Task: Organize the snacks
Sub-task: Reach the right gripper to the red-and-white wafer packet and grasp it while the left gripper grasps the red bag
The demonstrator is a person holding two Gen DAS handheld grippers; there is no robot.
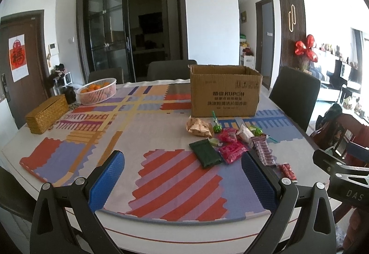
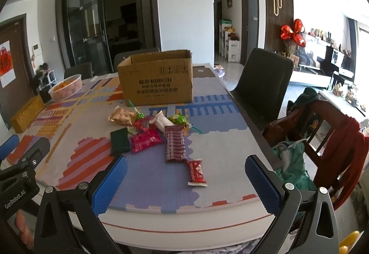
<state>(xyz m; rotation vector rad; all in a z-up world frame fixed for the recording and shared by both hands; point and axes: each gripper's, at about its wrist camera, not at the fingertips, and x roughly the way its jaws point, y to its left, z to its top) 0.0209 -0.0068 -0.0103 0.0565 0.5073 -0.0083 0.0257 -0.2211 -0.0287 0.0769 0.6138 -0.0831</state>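
Both grippers hung over the near edge of the counter (image 1: 161, 231), which was covered in a patchwork mat of red, purple and blue blocks. The left gripper (image 1: 183, 178) had its jaws wide apart with nothing between them, and same deal for the right gripper (image 2: 184, 181), blue pads spread and empty. The snacks sat in a loose pile toward the middle right of the left view: a dark green packet (image 1: 206, 154), a pink packet (image 1: 233, 151) touching it, a long striped maroon packet (image 2: 175, 146), and a small red wrapper (image 2: 196, 172) lying nearest the right gripper, lower centre of that view. A tan crinkly bag (image 1: 199, 127) and some green candies (image 2: 177, 119) were at the back of the pile, just in front of an open cardboard box (image 1: 224, 90), upright at centre frame. Over in the upper left of the left view there was a pink basket (image 1: 96, 90) of oranges and a woven box (image 1: 47, 113).
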